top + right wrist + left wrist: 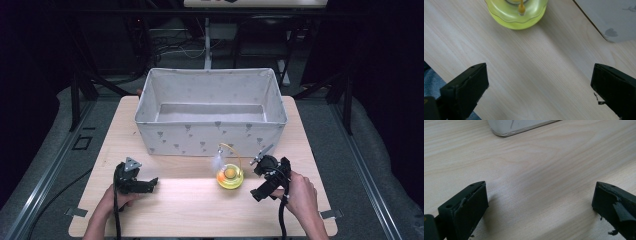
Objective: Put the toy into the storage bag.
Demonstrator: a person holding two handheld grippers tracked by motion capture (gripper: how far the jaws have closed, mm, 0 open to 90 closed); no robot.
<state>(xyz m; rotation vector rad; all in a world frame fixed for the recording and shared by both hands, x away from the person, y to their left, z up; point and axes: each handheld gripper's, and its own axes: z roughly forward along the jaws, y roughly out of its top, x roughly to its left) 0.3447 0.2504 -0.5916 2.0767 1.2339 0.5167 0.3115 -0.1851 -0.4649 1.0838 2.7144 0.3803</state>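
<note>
The toy is a little yellow-green dome with an orange ball inside and a thin hoop, sitting near the table's front edge. Right gripper is just beside it, jaws wide; left gripper is well apart near the front-left corner, jaws wide too.

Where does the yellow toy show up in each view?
High view: yellow toy on the table, in front of the bin, left of the right gripper.
Right gripper view: top centre, ahead of the open jaws.
Left gripper view: absent.
Shared landmark: the bin.
</note>
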